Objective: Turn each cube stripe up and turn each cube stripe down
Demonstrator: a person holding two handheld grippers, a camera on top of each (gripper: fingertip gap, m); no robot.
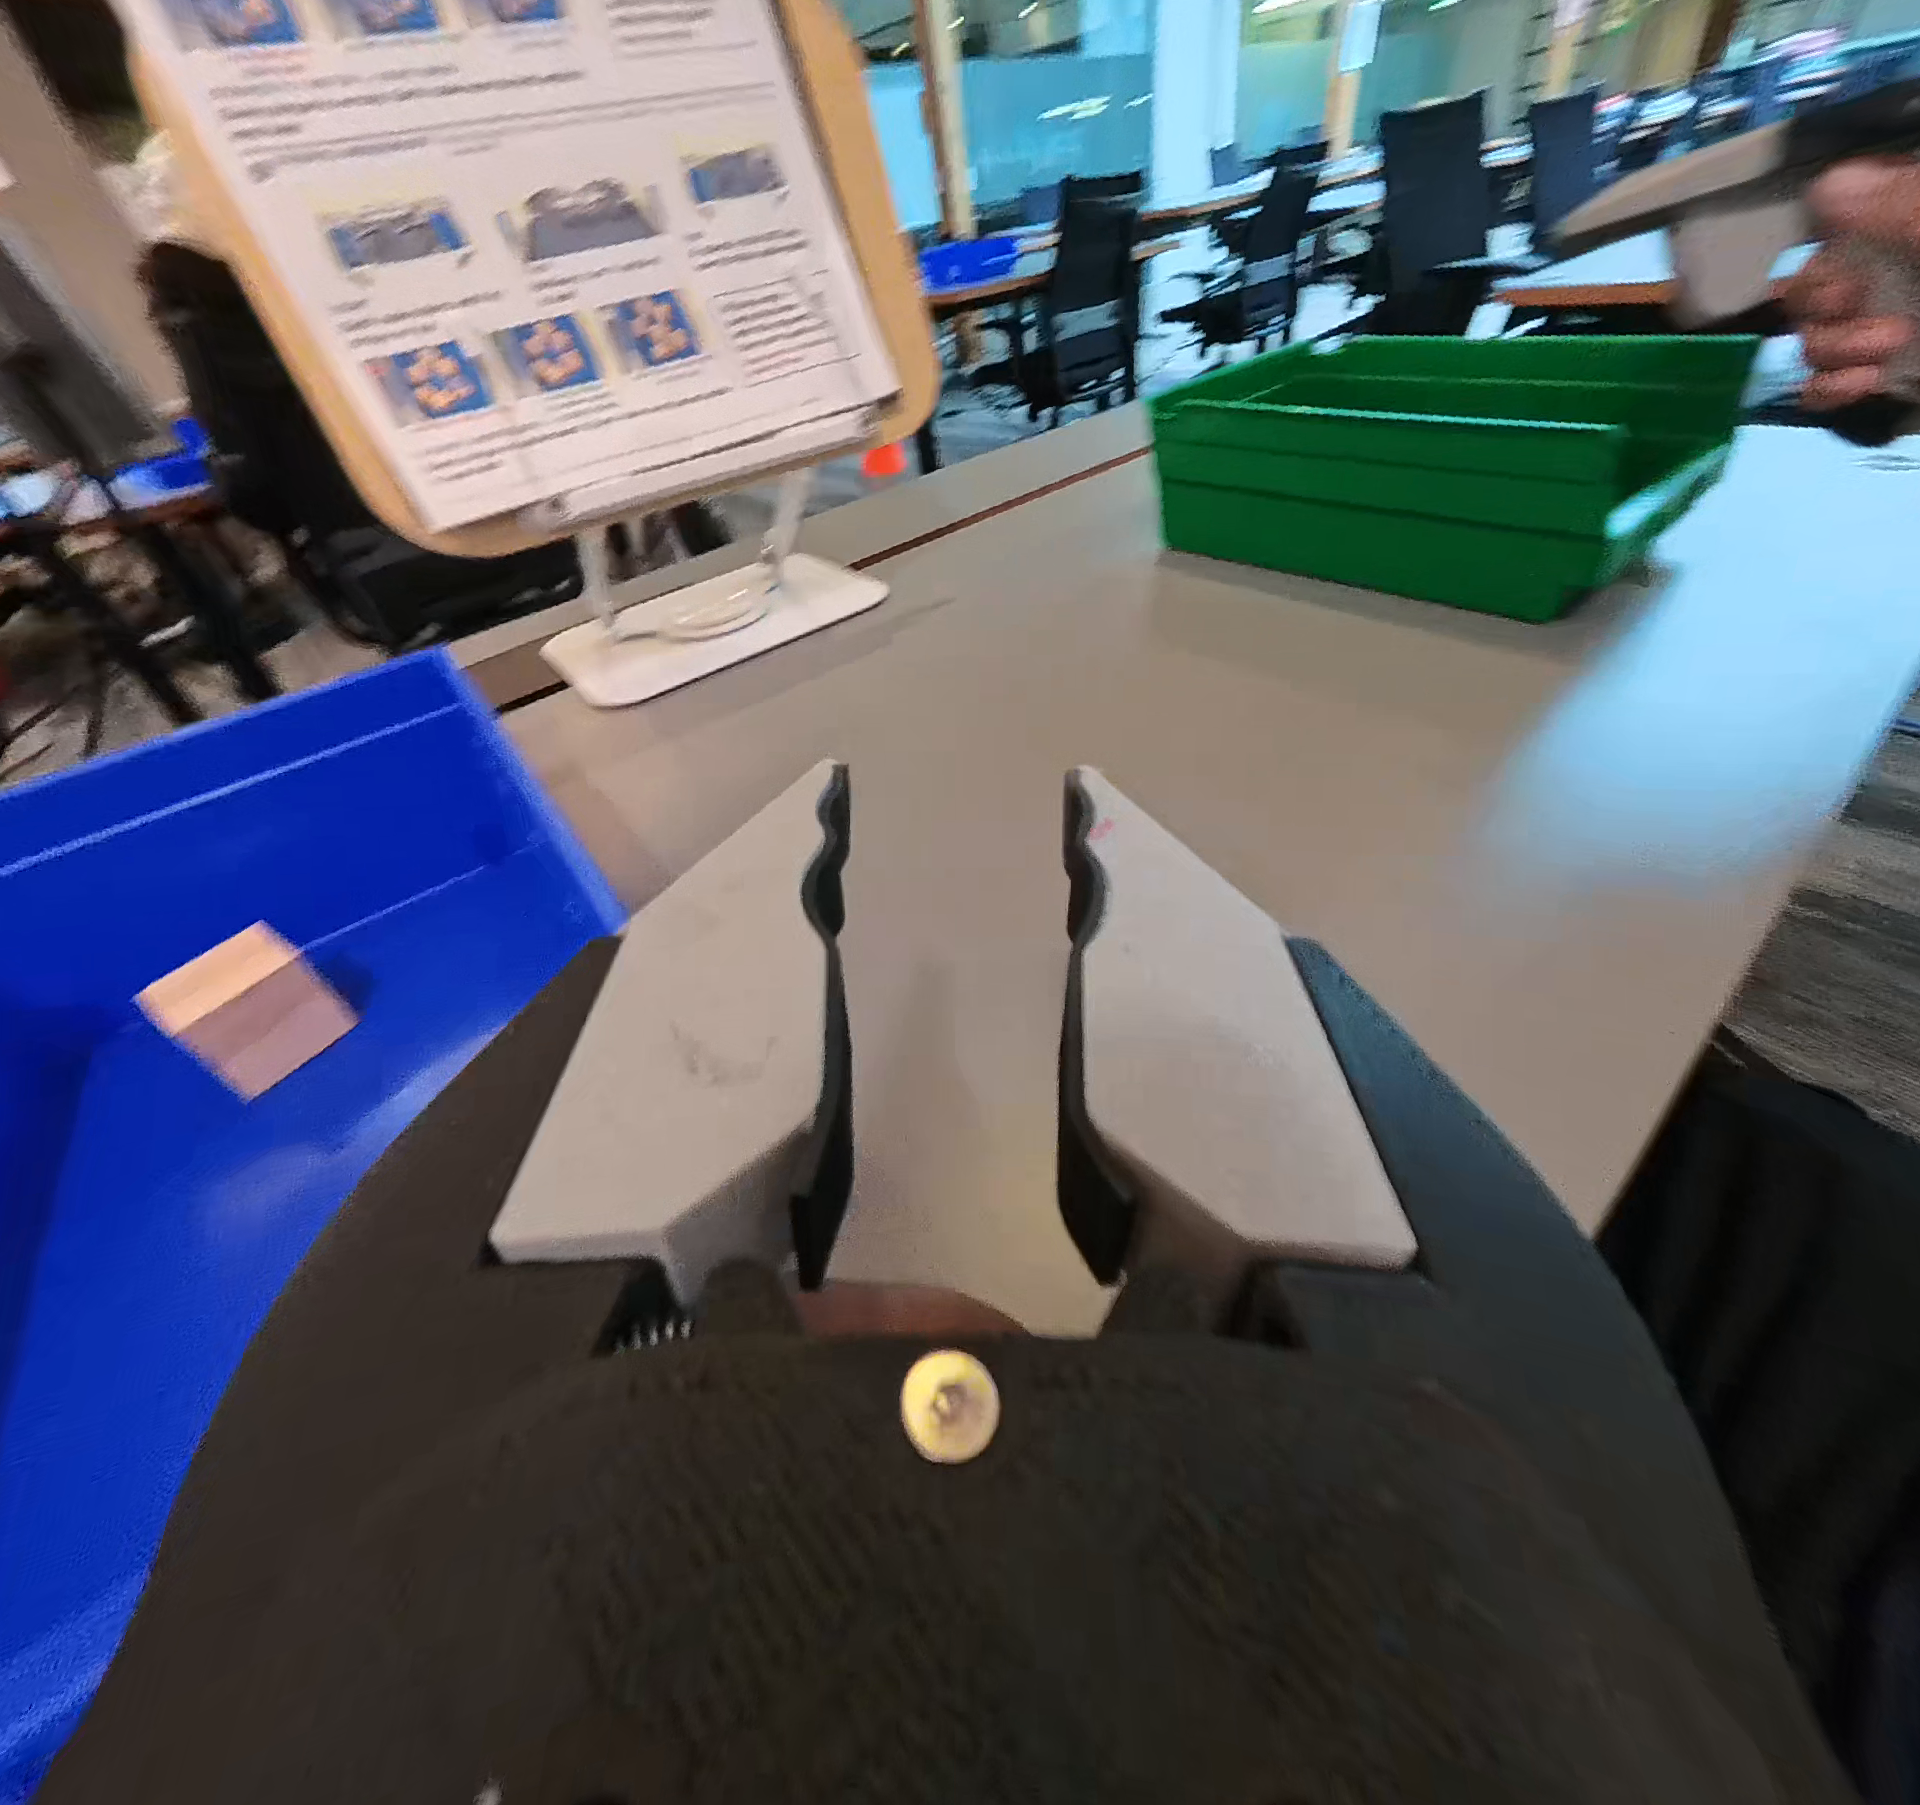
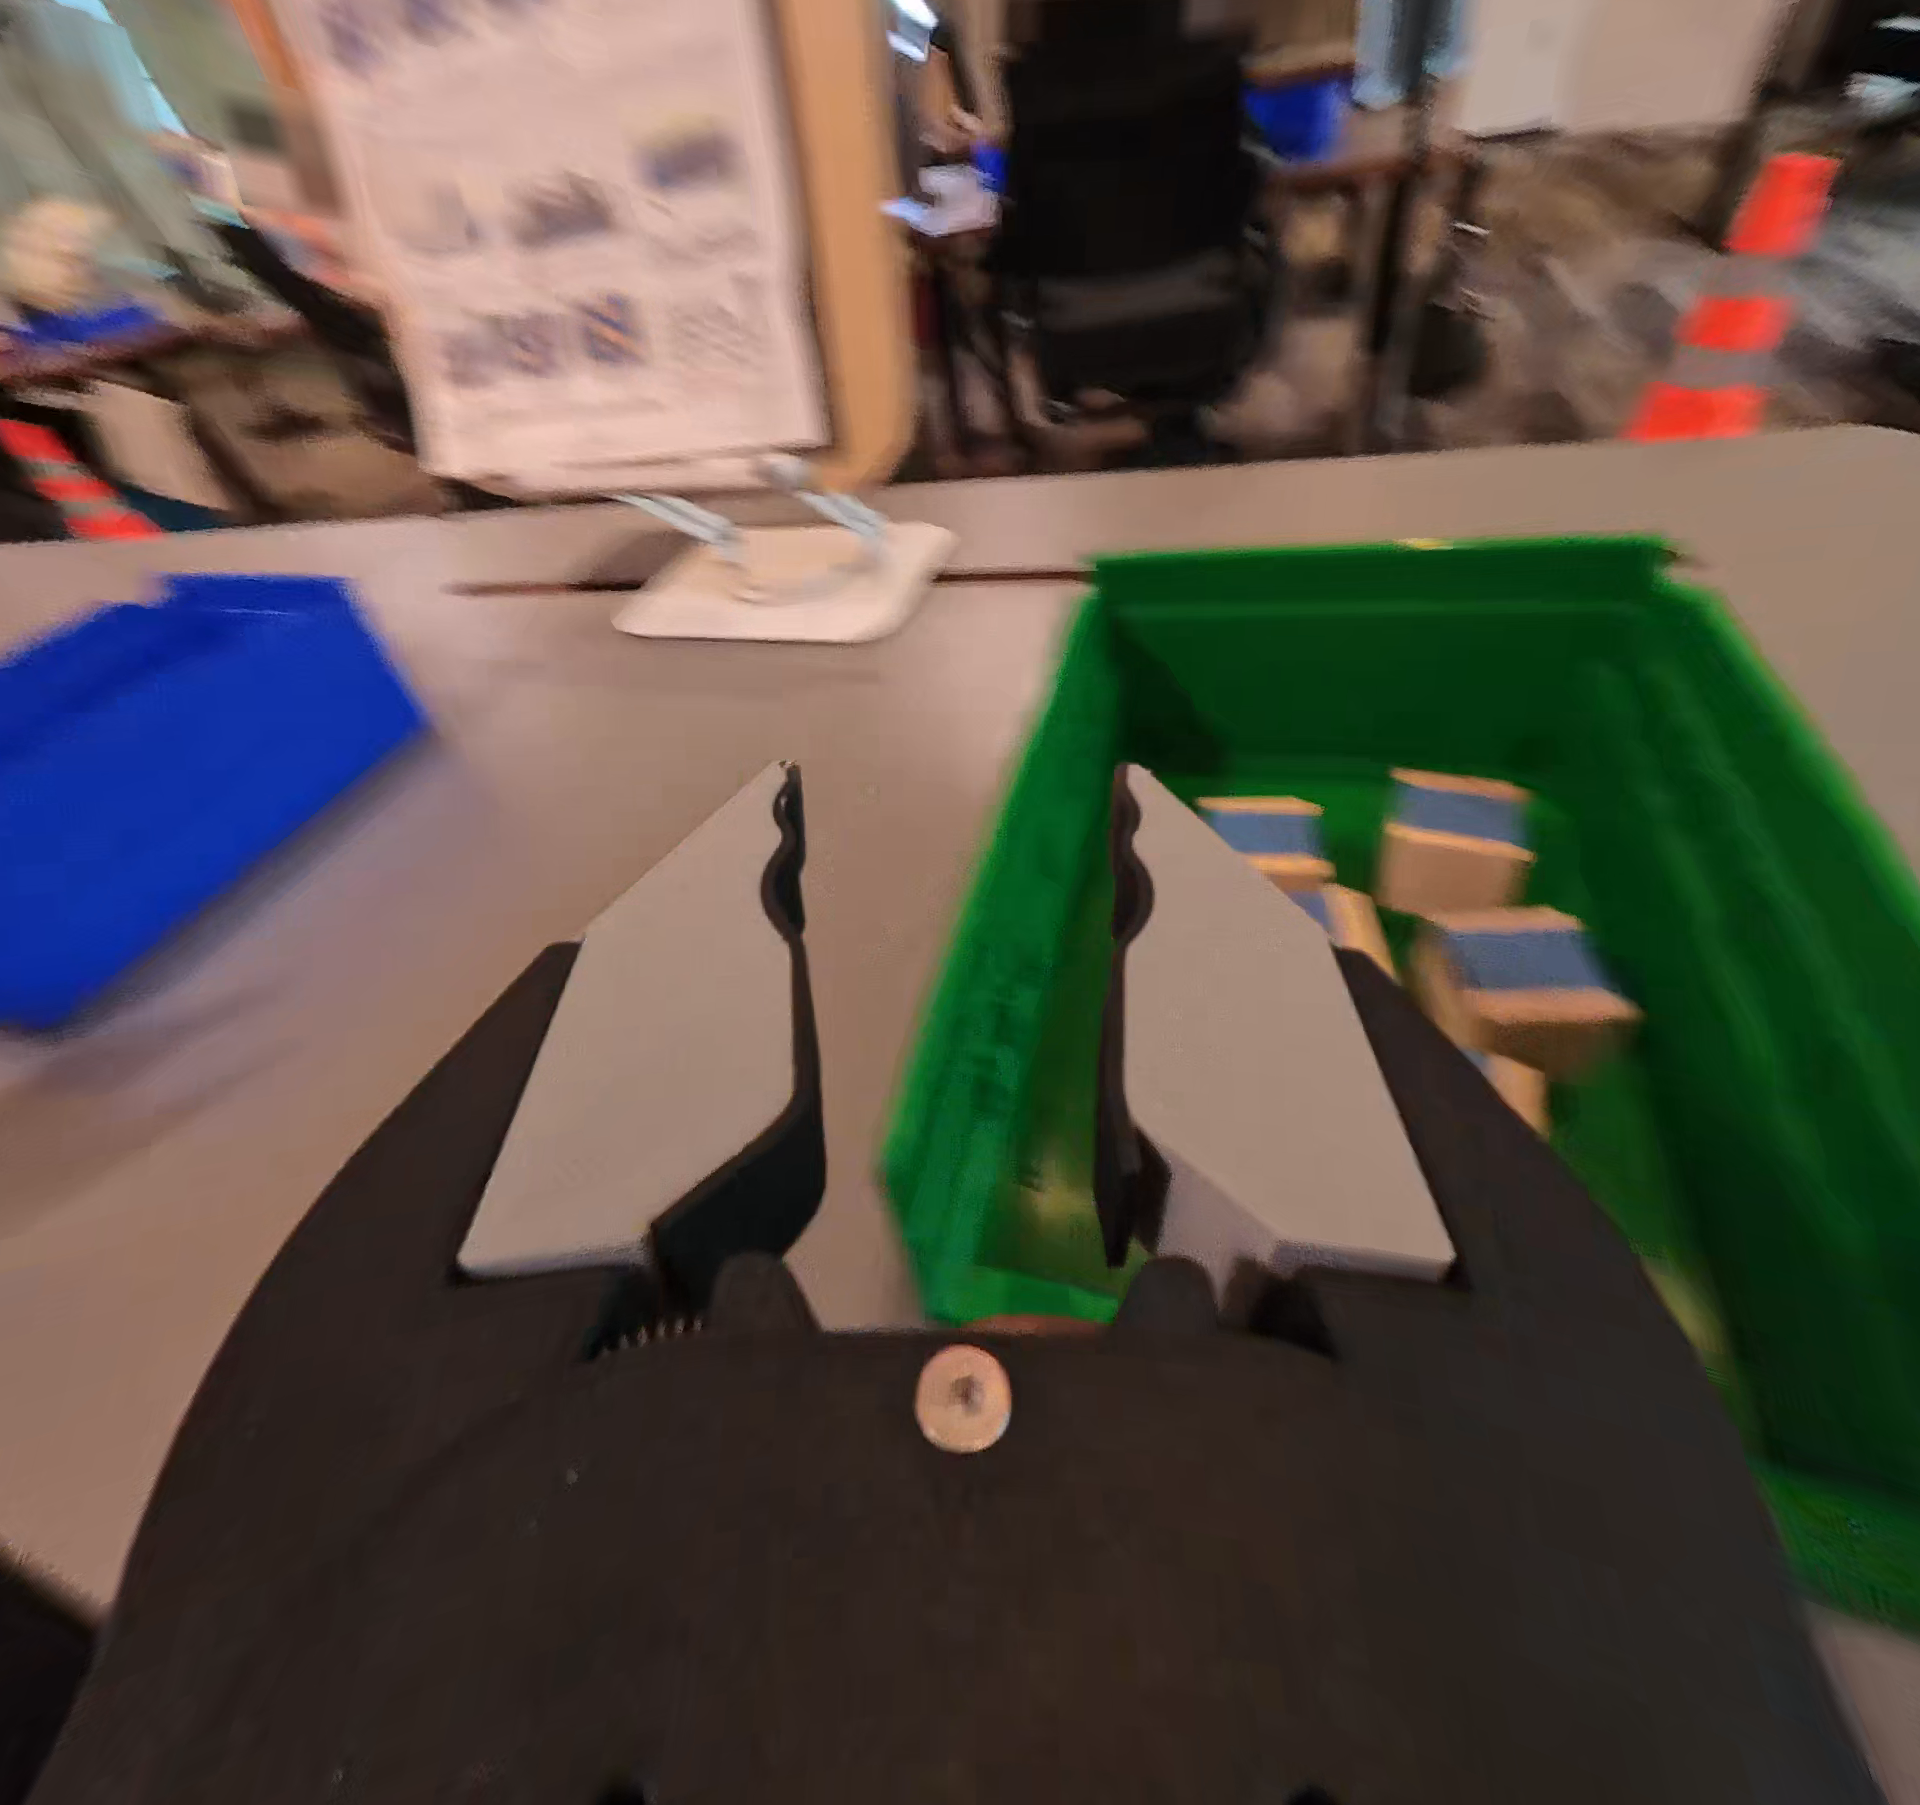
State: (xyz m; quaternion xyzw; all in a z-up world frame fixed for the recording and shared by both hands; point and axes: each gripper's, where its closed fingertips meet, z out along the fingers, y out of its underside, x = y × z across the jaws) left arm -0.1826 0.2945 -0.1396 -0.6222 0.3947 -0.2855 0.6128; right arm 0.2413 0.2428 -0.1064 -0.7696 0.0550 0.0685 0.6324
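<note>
Right wrist view shows wooden cubes (image 2: 1455, 856) inside the green bin (image 2: 997, 976), seemingly light, rigid, smooth; take opposite flat faces; both grippers' jaws are spread, empty.

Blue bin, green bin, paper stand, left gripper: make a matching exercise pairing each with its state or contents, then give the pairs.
Things:
1. blue bin
2. green bin
3. paper stand
4. left gripper

States:
A. open, with nothing between its fingers
B. holds several cubes with blue stripes facing up
C. holds one cube in view, no stripe visible on it
D. stands at the back of the table, between the bins

Pairs: 1-C, 2-B, 3-D, 4-A
</note>
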